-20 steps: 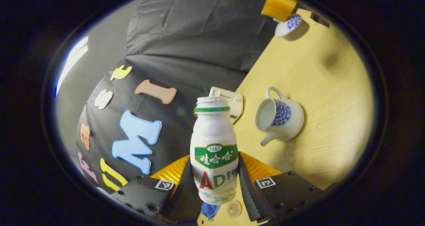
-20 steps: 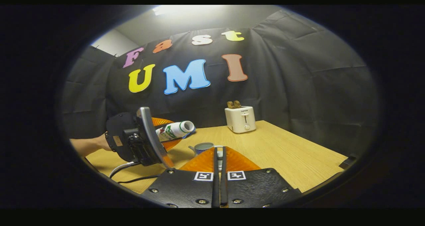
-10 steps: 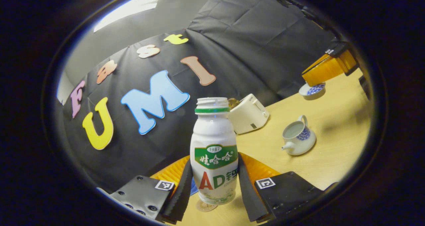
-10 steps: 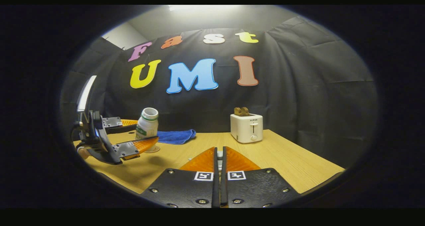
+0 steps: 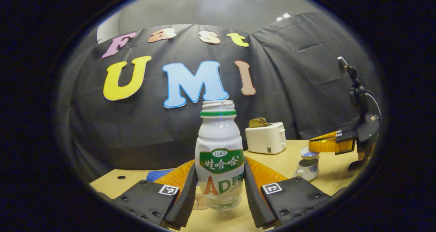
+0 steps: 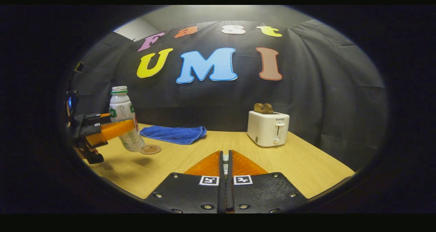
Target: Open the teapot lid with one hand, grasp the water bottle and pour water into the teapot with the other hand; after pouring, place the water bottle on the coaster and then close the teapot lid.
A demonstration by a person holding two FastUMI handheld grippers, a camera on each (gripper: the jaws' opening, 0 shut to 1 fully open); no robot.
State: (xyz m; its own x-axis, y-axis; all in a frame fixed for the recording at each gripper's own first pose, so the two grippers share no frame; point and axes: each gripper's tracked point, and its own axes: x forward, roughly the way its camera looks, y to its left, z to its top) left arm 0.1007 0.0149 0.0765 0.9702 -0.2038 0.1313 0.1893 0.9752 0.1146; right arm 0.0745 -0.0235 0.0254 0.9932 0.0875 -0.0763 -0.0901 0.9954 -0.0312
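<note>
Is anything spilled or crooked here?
No spills that I can see. The bottle has no cap and leans a little in the left hand-held gripper, with its bottom not yet on the coaster.

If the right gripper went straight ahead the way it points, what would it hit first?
Likely nothing on the table: the right gripper points between the blue towel and the toaster, so the cloth wall comes first, though depth is unclear.

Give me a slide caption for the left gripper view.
Left gripper holds the upright water bottle just above the coaster.
</note>
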